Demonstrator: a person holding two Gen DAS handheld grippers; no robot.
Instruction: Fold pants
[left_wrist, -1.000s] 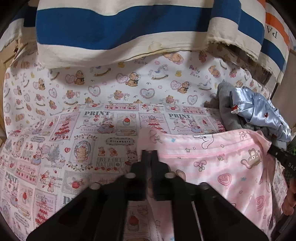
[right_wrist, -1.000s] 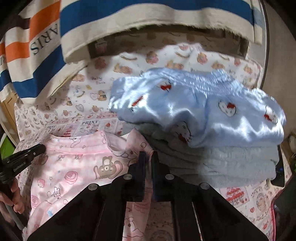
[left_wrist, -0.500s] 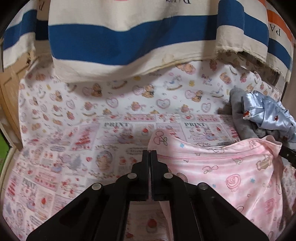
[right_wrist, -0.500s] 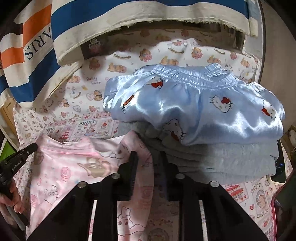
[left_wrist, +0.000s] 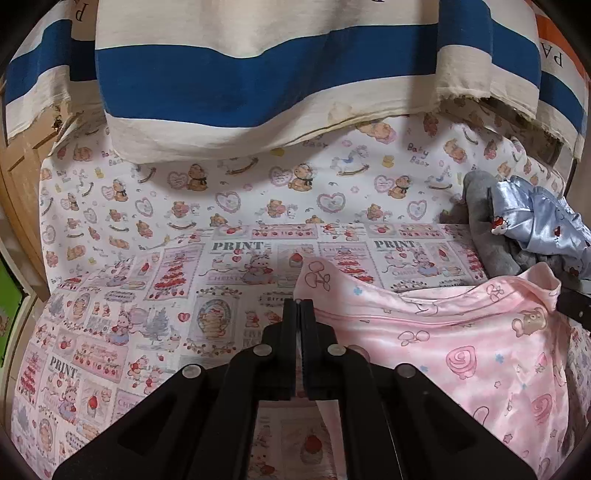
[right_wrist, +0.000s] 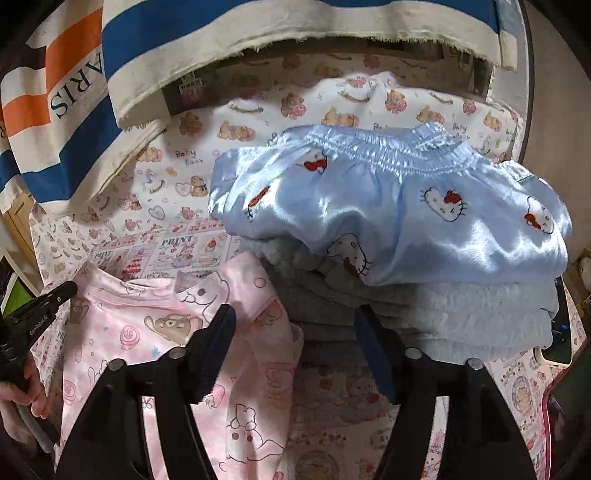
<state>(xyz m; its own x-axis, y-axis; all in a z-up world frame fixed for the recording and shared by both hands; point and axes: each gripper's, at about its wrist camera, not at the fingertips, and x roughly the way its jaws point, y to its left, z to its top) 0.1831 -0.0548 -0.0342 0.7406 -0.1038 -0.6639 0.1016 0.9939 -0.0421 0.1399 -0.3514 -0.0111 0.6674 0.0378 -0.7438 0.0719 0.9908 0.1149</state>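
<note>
Pink patterned pants (left_wrist: 461, 354) lie on the printed bed sheet (left_wrist: 147, 295), spreading to the right. My left gripper (left_wrist: 299, 306) is shut on the pants' left top corner and holds it slightly raised. In the right wrist view the same pants (right_wrist: 155, 332) lie at lower left. My right gripper (right_wrist: 295, 317) is open and empty above the pants' right edge, its left finger over the pink cloth. The left gripper's tip (right_wrist: 55, 295) shows at the left of that view.
A folded pile stands right of the pants: light blue satin pants (right_wrist: 388, 206) on grey fleece clothes (right_wrist: 443, 314). A striped blue, cream and orange cloth (left_wrist: 258, 74) hangs over the back. A phone (right_wrist: 561, 332) lies at the right edge.
My right gripper has opened wide and let go of the pants' right corner, which dropped onto the bed. My left gripper stays shut on the left corner and has pulled back slightly.
</note>
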